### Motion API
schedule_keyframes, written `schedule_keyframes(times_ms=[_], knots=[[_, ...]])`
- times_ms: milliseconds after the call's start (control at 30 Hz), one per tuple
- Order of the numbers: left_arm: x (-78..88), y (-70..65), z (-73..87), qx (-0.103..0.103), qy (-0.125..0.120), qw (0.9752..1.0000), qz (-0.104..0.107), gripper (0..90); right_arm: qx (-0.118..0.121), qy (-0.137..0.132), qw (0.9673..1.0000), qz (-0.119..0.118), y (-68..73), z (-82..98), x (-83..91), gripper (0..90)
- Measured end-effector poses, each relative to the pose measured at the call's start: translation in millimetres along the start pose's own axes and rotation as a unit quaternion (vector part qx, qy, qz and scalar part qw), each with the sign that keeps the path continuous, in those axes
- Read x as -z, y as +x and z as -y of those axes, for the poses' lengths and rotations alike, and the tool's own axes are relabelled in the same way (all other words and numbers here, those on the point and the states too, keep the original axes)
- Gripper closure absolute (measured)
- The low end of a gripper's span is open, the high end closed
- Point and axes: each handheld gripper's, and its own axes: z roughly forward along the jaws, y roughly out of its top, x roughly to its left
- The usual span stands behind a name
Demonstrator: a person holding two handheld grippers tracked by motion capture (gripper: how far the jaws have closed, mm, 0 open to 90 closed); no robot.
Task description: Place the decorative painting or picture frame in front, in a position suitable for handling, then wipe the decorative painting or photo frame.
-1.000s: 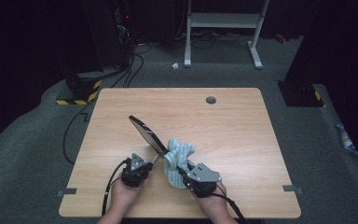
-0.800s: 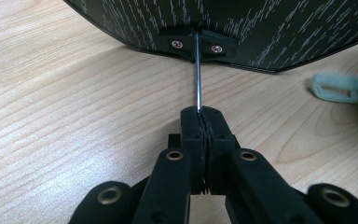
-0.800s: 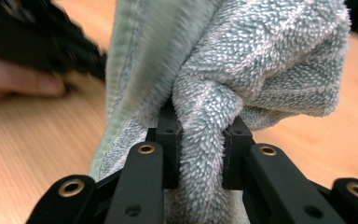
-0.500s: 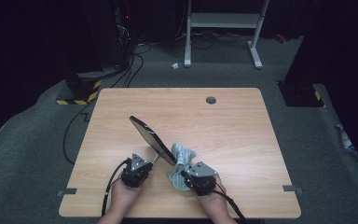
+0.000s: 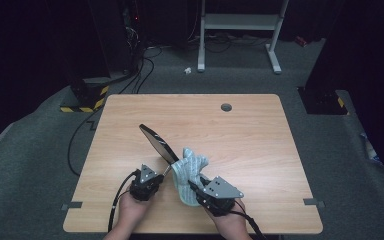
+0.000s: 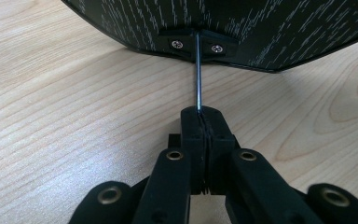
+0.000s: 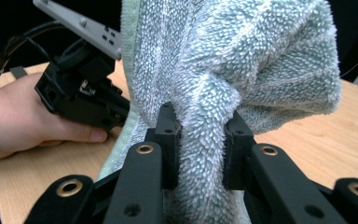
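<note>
We hold a mirror [image 5: 156, 142] up off the desk [image 5: 260, 150] with the left tongs [image 5: 159, 176]. Their jaws are pressed fully together on the thin metal rod [image 6: 198, 70] that runs from the mirror's dark back. The right tongs [image 5: 194, 186] are clamped on a bunched fold of a pale blue towel [image 5: 187, 172], which rises between the jaws and leans against the mirror near its lower end.

We judge the mirror to be stiff, fairly light and fragile. Its face is probably glass, though from above we cannot be sure which side faces the towel. The rod is narrow, smooth and round, so it may turn or slip in the jaws if the towel pushes hard on the plate. A grip close to the screwed bracket [image 6: 196, 43] would give the least leverage for twisting.

The towel is soft, limp and light. Its looped pile gives the jaws plenty of friction, so it should not slide out. It has no stiffness of its own, so only the part close to the right tongs can press with any force. Taking it as a thick wad, as now, makes a firmer pad than a single layer would. Light strokes suit both things.
</note>
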Motion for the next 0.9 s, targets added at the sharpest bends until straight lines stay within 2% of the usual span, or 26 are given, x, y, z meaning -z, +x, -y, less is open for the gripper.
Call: schedule_keyframes(times_ms=[133, 200, 233, 300, 367, 433, 467, 633, 667, 733, 767, 800, 833, 867, 900], knots=[[-0.5, 0.0, -0.3, 0.001, -0.001, 1.0000, -0.001, 88.4, 0.003, 0.040, 0.9992, 0.003, -1.3, 17.4, -12.1, 72.8], [-0.7, -0.1, -0.4, 0.002, -0.001, 1.0000, -0.001, 88.5, 0.006, 0.051, 0.9987, 0.006, -2.8, 21.9, -15.2, 72.8], [-0.4, -0.6, -0.4, -0.003, 0.000, 1.0000, -0.004, 88.4, 0.000, 0.080, 0.9968, 0.005, -6.9, 33.5, -24.1, 72.8], [-0.1, -1.0, -0.4, -0.004, 0.001, 1.0000, -0.007, 88.5, -0.001, 0.090, 0.9960, 0.003, -8.5, 37.3, -27.5, 72.8], [0.2, -2.0, 0.1, -0.004, 0.000, 1.0000, -0.007, 88.5, -0.014, 0.122, 0.9924, -0.002, -14.2, 48.5, -43.5, 72.7], [0.3, -2.3, 0.3, -0.003, 0.000, 1.0000, -0.005, 88.4, -0.015, 0.127, 0.9918, -0.002, -15.3, 49.6, -47.2, 72.8], [0.5, -2.4, 0.3, -0.004, 0.001, 1.0000, -0.006, 88.4, -0.019, 0.135, 0.9906, -0.003, -17.8, 50.8, -54.9, 72.7], [0.6, -2.4, 0.5, -0.001, 0.000, 1.0000, -0.006, 88.3, -0.025, 0.128, 0.9914, -0.004, -20.1, 47.5, -54.0, 72.8], [0.6, -2.5, 0.5, -0.002, 0.000, 1.0000, -0.006, 88.4, -0.028, 0.110, 0.9936, -0.001, -20.4, 42.2, -44.5, 72.8], [0.6, -2.7, 0.4, -0.003, 0.000, 1.0000, -0.007, 88.5, -0.028, 0.103, 0.9943, 0.001, -20.3, 39.8, -40.7, 72.8], [0.5, -2.5, 0.4, -0.002, 0.000, 1.0000, -0.006, 88.4, -0.025, 0.083, 0.9963, 0.004, -19.9, 32.5, -31.1, 72.8], [0.5, -2.5, 0.4, -0.002, 0.000, 1.0000, -0.006, 88.4, -0.025, 0.083, 0.9963, 0.004, -19.9, 32.5, -31.1, 72.8], [0.5, -2.5, 0.4, -0.002, 0.000, 1.0000, -0.006, 88.4, -0.024, 0.074, 0.9970, 0.006, -19.3, 28.5, -26.6, 72.8], [0.5, -2.7, 0.5, -0.003, -0.001, 1.0000, -0.007, 88.4, -0.021, 0.054, 0.9983, 0.008, -18.0, 18.7, -19.2, 72.8], [0.5, -2.7, 0.5, -0.003, -0.001, 1.0000, -0.007, 88.4, -0.019, 0.048, 0.9986, 0.009, -17.4, 15.3, -17.6, 72.8]])
